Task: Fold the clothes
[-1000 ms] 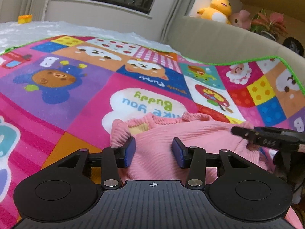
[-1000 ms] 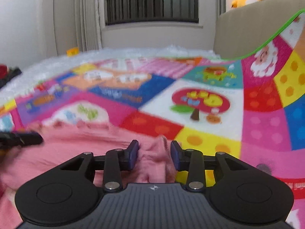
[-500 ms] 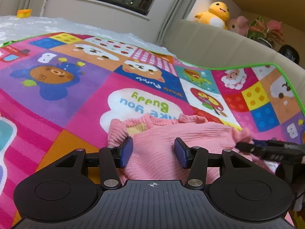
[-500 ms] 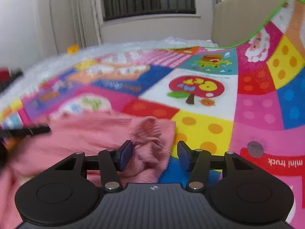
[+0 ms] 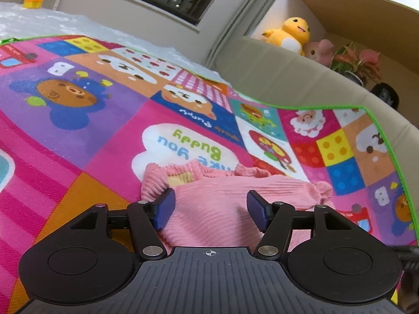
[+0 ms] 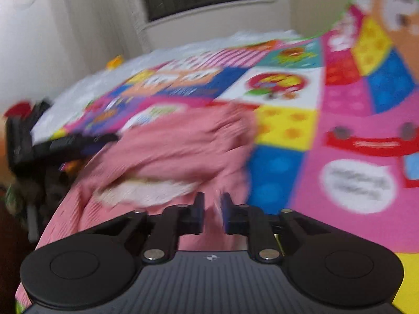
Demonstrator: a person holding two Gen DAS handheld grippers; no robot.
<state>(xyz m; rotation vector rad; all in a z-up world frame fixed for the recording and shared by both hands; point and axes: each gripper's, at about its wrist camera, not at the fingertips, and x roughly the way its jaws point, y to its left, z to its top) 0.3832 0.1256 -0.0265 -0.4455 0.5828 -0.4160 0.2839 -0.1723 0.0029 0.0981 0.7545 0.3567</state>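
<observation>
A pink ribbed garment (image 5: 217, 198) lies on the colourful play mat (image 5: 104, 136), its frilled collar edge facing away from me. My left gripper (image 5: 210, 210) hovers low over the garment's near part, open wide, with only cloth beneath the gap. In the blurred right wrist view the same garment (image 6: 170, 151) is bunched and shows a white patch. My right gripper (image 6: 212, 212) sits at its near edge, and its fingers are nearly together with pink cloth pinched between them. The left gripper (image 6: 73, 144) shows as a dark bar at the garment's left side.
A beige cushioned backrest (image 5: 288, 78) rises behind the mat, whose green-trimmed edge curls up against it. A yellow plush duck (image 5: 290, 32), a pink plush (image 5: 320, 52) and a potted plant (image 5: 358, 60) sit on top. White crinkled sheeting (image 5: 39, 18) with an orange block (image 5: 33, 2) lies beyond.
My left gripper has opened wider over the garment. My right gripper has swung back to the garment's near edge and shut on the cloth. The right tool's tip has left the left view.
</observation>
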